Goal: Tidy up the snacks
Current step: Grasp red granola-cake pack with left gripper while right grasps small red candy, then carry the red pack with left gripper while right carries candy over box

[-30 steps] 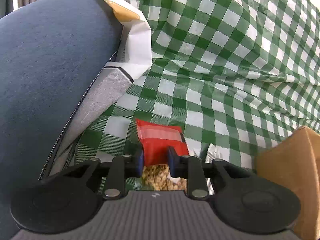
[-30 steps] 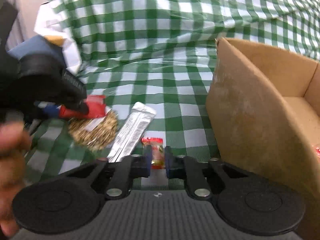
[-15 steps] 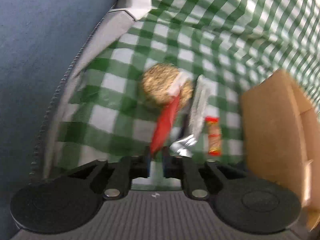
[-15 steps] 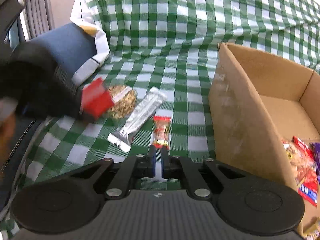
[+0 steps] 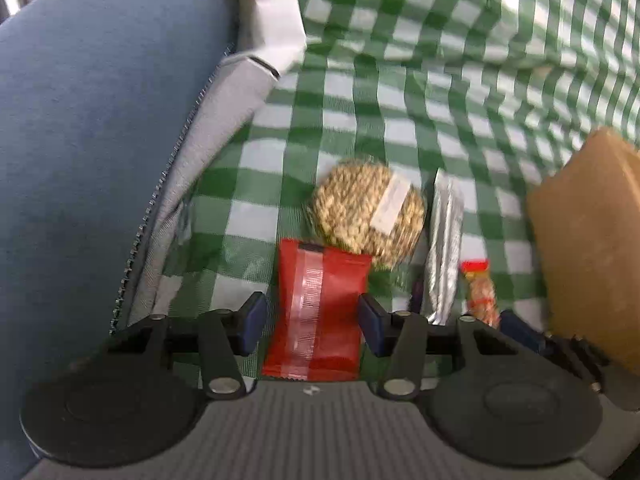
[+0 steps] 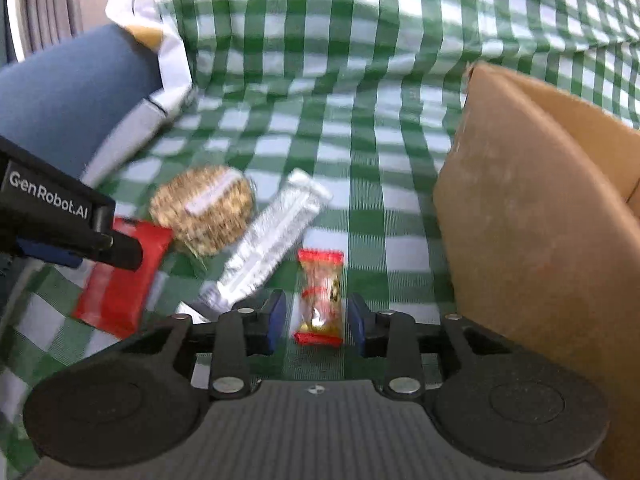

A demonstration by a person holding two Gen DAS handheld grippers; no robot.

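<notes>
The left gripper (image 5: 312,322) is opening, its blue pads standing apart on either side of a red packet (image 5: 320,308) that lies between them; the right pad sits at the packet's edge, the left pad shows a small gap, so no clamp is seen. The packet lies flat on the green-and-white checked cloth (image 5: 400,112). Just beyond it, touching its far right corner, is a round seed cake (image 5: 366,210) in clear wrap with a pale label. To the right of that lies a silver bar (image 5: 444,240), and right of the bar a small candy (image 5: 480,292) with red ends. Further right stands a cardboard box (image 5: 592,248). On the left, a blue cushion (image 5: 88,140) with a grey zipped edge fills the frame.

The right gripper (image 6: 316,322) is also opening, its pads apart around the same small candy (image 6: 322,300), which lies on the cloth (image 6: 360,80) between them with a gap on each side. Left of the candy the silver bar (image 6: 268,240) lies at a slant, then the seed cake (image 6: 202,208), then the red packet (image 6: 120,276) under the left gripper (image 6: 80,240). The open cardboard box (image 6: 540,220) stands close on the right; the blue cushion (image 6: 72,92) is far left.
</notes>
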